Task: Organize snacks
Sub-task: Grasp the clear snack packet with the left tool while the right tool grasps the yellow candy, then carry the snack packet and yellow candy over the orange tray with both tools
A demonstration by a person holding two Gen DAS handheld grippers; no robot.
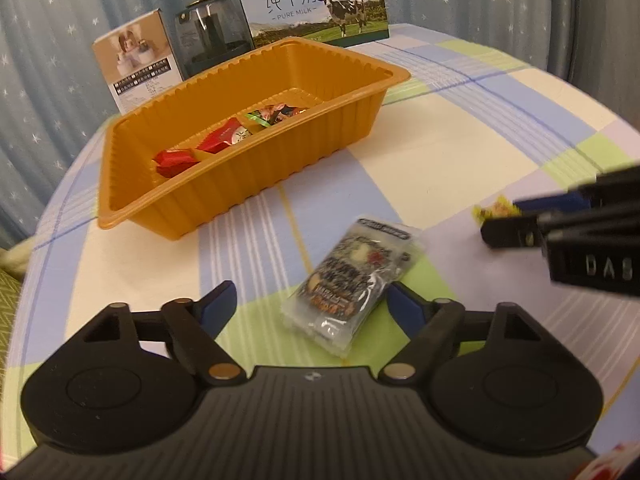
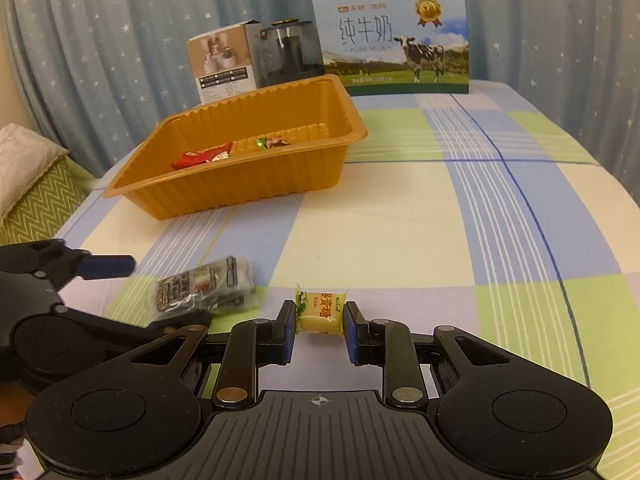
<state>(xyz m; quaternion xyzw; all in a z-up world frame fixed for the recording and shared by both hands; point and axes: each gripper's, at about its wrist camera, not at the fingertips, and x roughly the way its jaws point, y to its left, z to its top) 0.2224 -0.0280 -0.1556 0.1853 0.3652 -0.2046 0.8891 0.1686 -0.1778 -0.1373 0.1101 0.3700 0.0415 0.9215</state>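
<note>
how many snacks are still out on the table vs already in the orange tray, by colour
On the table, yellow candy, in the right gripper: 1
On the table, clear dark-printed packet, between the left gripper's fingers: 1
In the orange tray, red wrappers: 2
In the tray, mixed green and red wrappers, too jumbled to count
Total countable: 4

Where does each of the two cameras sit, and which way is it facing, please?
Left wrist: sits on the left gripper, looking down-forward at the grey packet; its open fingers show.
Right wrist: sits on the right gripper, shut on the yellow candy; the other gripper shows at left.
Shared: orange tray, milk box, checked cloth.
</note>
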